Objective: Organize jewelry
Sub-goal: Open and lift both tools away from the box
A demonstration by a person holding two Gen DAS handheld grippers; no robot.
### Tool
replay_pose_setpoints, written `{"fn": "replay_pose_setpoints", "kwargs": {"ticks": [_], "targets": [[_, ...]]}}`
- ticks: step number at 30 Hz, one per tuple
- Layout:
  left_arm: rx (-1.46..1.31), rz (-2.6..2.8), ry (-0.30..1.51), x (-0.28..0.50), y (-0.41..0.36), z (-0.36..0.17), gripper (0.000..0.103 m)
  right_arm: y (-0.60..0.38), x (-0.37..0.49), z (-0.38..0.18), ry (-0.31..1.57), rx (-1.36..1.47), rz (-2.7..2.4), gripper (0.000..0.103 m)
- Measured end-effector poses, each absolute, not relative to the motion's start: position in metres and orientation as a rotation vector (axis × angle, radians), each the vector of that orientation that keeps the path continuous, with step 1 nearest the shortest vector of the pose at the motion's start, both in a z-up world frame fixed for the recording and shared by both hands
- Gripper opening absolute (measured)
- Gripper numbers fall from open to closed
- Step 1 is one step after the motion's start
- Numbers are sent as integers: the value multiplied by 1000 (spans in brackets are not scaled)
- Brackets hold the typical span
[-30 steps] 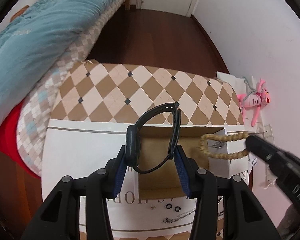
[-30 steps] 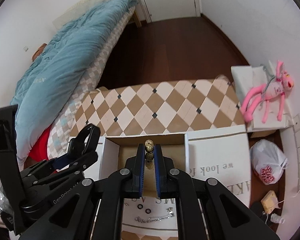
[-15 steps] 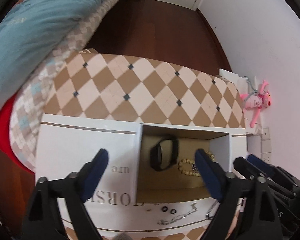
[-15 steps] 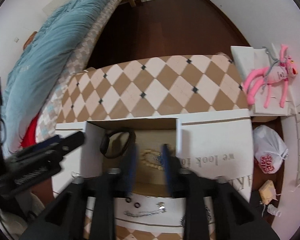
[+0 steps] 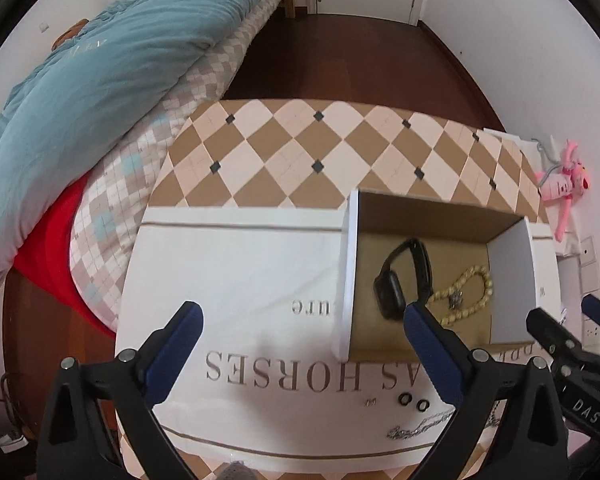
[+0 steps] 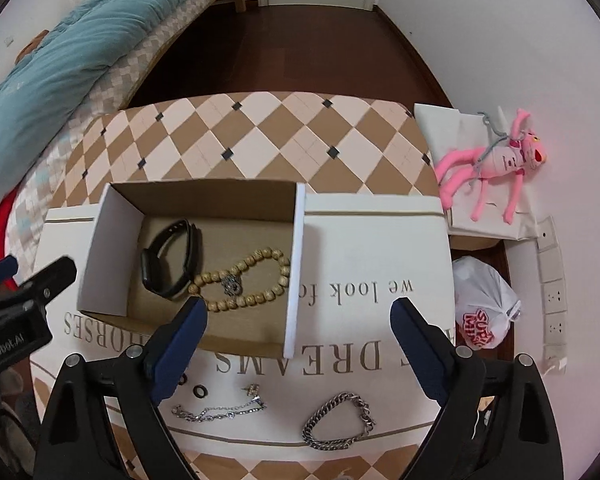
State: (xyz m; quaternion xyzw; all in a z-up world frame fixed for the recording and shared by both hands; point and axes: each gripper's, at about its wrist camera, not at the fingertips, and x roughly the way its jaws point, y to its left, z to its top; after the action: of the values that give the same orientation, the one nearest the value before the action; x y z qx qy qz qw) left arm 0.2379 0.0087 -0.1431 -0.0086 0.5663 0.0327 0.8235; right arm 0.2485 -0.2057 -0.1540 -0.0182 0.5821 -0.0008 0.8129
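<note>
An open cardboard box (image 6: pixel 112 248) stands on a white lettered cloth (image 6: pixel 380 248). Inside it lie a black watch band (image 6: pixel 168 268) and a wooden bead bracelet (image 6: pixel 278 256) with a small metal charm. In the left wrist view the band (image 5: pixel 392 292) and the beads (image 5: pixel 486 280) lie in the box (image 5: pixel 512 280) too. My left gripper (image 5: pixel 302 314) hovers left of the box, jaws opening, nothing between them. My right gripper (image 6: pixel 300 308) hangs over the box's right wall, jaws opening and empty. In front of the box lie a silver curb chain (image 6: pixel 320 412), a thin chain (image 6: pixel 216 410), two black rings (image 6: pixel 196 391) and a stud (image 6: pixel 253 389).
The cloth covers a table with a brown and cream diamond pattern (image 6: pixel 260 140). A bed with a teal duvet (image 5: pixel 80 80) stands to the left. A pink plush toy (image 6: pixel 496 168), a white plastic bag (image 6: pixel 484 312) and wall sockets (image 6: pixel 552 272) are on the right.
Both grippers went from shut to wide open. The left let go of the black band, the right of the bead bracelet. Both pieces now lie in the box.
</note>
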Motion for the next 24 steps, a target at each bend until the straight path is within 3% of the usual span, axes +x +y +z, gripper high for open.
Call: {"fn": "replay_pose_setpoints", "kwargs": {"ticks": [10, 24], "targets": [[-12, 72, 1171, 212, 2, -131, 102, -211, 228, -140, 1190, -21, -29, 94], [-14, 45, 1050, 160, -10, -66, 102, -216, 170, -71, 1032, -8, -43, 94]]}}
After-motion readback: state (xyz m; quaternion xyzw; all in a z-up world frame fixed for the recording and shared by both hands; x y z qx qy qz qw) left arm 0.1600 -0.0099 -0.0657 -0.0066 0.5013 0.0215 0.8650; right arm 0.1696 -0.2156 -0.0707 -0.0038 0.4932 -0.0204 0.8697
